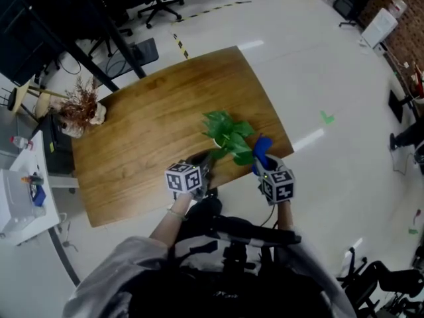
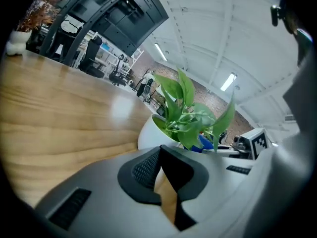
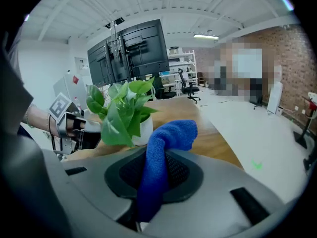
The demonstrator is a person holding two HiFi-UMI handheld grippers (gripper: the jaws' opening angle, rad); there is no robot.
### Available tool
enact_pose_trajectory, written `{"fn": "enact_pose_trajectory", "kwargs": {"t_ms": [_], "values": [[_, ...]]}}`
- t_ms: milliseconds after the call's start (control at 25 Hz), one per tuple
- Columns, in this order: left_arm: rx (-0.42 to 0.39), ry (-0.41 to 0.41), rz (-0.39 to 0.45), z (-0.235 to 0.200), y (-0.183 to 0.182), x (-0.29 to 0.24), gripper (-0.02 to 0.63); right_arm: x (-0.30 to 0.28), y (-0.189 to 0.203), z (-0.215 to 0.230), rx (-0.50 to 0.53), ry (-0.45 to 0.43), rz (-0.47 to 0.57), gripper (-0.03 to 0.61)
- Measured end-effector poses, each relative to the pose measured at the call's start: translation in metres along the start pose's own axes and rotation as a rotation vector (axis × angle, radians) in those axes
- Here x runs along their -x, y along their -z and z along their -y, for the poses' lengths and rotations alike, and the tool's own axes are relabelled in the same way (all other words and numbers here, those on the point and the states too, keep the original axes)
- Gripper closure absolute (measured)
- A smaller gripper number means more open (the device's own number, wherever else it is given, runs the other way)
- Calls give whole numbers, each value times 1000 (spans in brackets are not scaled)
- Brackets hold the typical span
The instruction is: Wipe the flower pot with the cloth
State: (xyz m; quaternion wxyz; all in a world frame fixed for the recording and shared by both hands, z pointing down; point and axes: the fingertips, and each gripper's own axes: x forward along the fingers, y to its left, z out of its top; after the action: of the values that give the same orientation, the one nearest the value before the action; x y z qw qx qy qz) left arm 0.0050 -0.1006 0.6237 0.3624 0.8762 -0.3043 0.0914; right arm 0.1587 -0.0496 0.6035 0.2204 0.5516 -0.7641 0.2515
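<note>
A white flower pot [image 2: 148, 132] with a green leafy plant [image 1: 228, 134] stands near the front edge of the wooden table [image 1: 146, 138]. In the head view the leaves hide most of the pot. My right gripper [image 1: 260, 163] is shut on a blue cloth [image 3: 166, 143], held just right of the plant. In the right gripper view the cloth sticks up between the jaws, with the pot [image 3: 144, 130] close behind it. My left gripper [image 1: 206, 163] is at the pot's left side. Its jaws [image 2: 163, 155] look shut, tips touching, with nothing between them.
A bunch of dried reddish flowers [image 1: 80, 108] lies at the table's far left corner. A white side table [image 1: 20, 197] with small items stands to the left, and office chairs [image 1: 161, 6] are beyond. A green mark [image 1: 327, 117] is on the floor at right.
</note>
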Motion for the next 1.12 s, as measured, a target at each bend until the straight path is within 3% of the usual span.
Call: {"fn": "enact_pose_trajectory", "kwargs": {"t_ms": [280,840,1120], "values": [[-9,19,-35,-8,-8,-16,607,-22,-33,-4,126,-71,17,517],[27,5,10,-44,-41,-23,607,-57,-18,-73,52,-227,-13,517],[54,13,37,-57,-54,-27,607,-69,1,-105,60,-289,-83,517]]}}
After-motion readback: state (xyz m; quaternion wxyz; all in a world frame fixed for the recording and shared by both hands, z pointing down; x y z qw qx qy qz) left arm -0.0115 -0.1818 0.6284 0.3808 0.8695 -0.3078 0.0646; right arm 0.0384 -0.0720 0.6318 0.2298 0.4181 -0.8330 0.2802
